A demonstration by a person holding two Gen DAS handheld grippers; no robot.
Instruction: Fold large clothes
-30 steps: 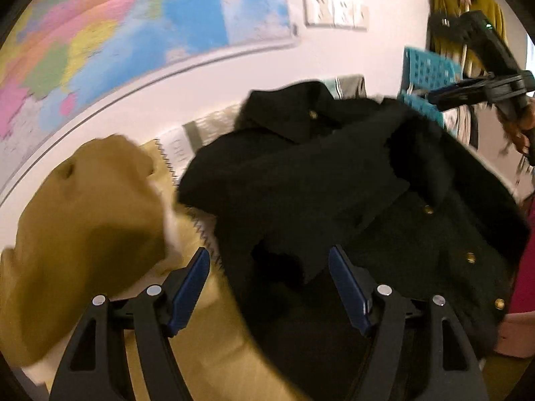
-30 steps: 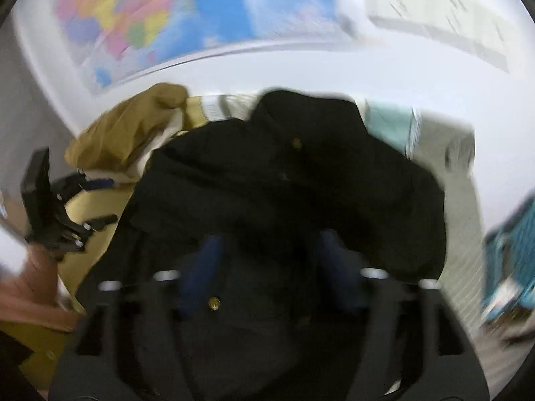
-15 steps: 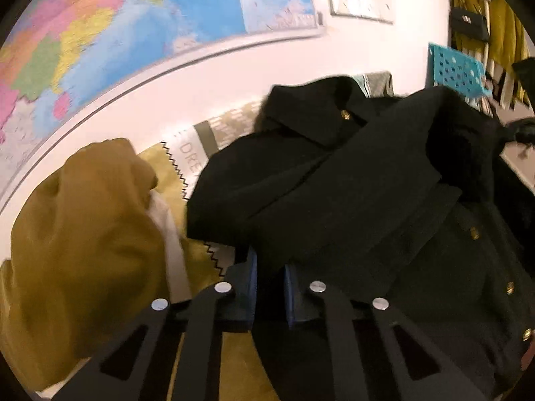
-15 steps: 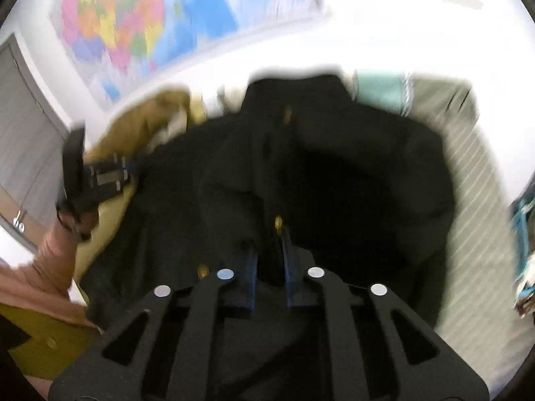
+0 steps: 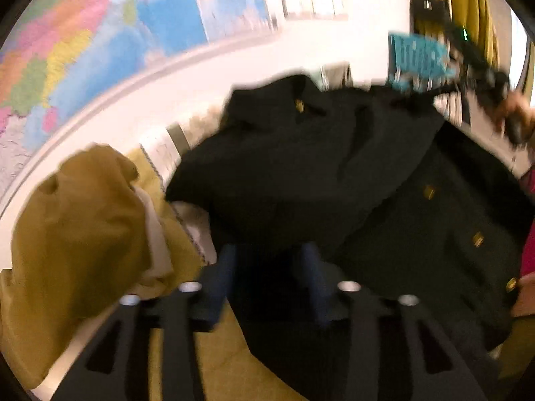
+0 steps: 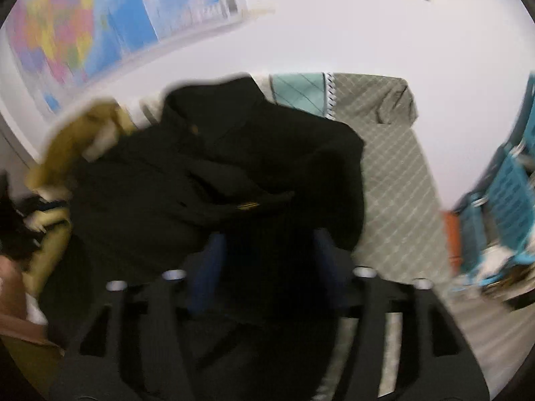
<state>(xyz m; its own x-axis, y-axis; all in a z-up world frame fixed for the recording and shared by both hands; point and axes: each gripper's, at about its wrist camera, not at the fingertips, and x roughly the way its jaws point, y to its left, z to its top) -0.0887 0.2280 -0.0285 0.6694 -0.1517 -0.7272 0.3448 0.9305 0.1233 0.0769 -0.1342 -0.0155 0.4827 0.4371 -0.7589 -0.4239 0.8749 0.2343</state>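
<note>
A black jacket [image 5: 317, 173] with gold buttons lies crumpled on the cloth-covered table, its collar toward the wall. My left gripper [image 5: 267, 257] is open, its blue pads either side of the jacket's near edge. My right gripper [image 6: 271, 250] is also open over the jacket [image 6: 234, 173], a folded-over flap lying just beyond its pads. In the left wrist view the right gripper's body [image 5: 474, 63] shows at the far right. Both views are blurred.
A mustard-yellow garment [image 5: 77, 234] lies heaped left of the jacket; it also shows in the right wrist view [image 6: 80, 140]. A patterned grey and teal cloth [image 6: 391, 180] covers the table. Blue baskets [image 6: 508, 193] stand at the right. A wall map [image 5: 100, 43] hangs behind.
Both grippers were shut on the jacket half a second ago and have opened, letting go of the fabric. The jacket's flap now lies folded over its body.
</note>
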